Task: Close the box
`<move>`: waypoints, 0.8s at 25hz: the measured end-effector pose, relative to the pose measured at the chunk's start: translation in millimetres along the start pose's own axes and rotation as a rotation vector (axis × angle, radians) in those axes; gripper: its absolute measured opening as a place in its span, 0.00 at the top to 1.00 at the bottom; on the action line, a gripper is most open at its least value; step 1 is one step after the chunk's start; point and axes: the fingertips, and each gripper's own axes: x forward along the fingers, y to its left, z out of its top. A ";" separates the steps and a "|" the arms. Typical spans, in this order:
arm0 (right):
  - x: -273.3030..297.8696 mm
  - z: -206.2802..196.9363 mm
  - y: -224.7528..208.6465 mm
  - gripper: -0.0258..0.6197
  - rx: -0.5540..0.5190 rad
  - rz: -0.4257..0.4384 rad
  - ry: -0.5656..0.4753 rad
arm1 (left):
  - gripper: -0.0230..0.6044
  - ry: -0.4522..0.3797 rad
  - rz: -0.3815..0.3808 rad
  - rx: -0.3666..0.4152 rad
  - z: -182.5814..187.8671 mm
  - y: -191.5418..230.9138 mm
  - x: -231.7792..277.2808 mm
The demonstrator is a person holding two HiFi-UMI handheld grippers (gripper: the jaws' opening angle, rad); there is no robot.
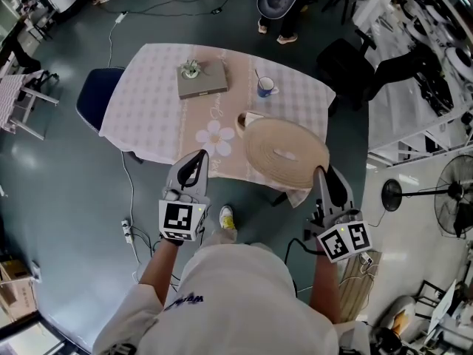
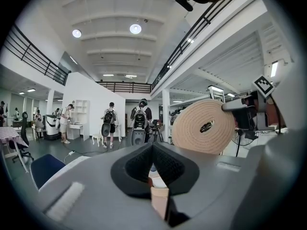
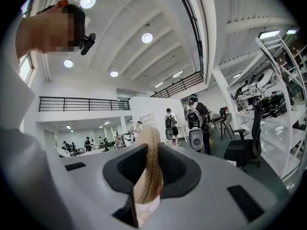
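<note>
A round woven straw lid (image 1: 287, 152) hangs tilted over the table's front right corner, and my right gripper (image 1: 320, 172) is shut on its near rim. In the right gripper view the lid's edge (image 3: 149, 169) stands upright between the pads. Just behind the lid a small round brown container (image 1: 242, 120) sits on the table, partly hidden by it. My left gripper (image 1: 198, 156) hovers at the table's front edge, left of the lid, shut and holding nothing. In the left gripper view (image 2: 152, 145) the lid (image 2: 206, 126) faces me on the right.
The table (image 1: 155, 109) has a pale patterned cloth with a flower print. On it lie a grey flat box with a small plant (image 1: 201, 78) and a blue mug (image 1: 264, 87). A blue chair (image 1: 96, 98) stands at the left, a fan (image 1: 458, 191) at the right.
</note>
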 end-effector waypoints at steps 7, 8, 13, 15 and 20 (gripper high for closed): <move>25.2 -9.6 -3.6 0.84 0.050 -0.038 0.008 | 0.96 0.017 -0.035 -0.016 -11.1 19.2 16.7; 28.3 -11.3 -4.4 0.84 0.052 -0.043 0.012 | 0.96 0.019 -0.040 -0.018 -12.0 20.8 19.2; 44.9 -19.6 -9.7 0.84 0.034 -0.055 0.033 | 0.96 0.026 -0.068 -0.010 -13.8 21.4 33.4; 48.9 -25.6 -13.0 0.84 0.042 -0.053 0.045 | 0.96 0.028 -0.068 -0.018 -15.4 19.7 36.8; 64.1 -33.9 -25.7 0.84 0.059 -0.025 0.069 | 0.96 0.038 -0.050 -0.022 -21.2 19.2 50.4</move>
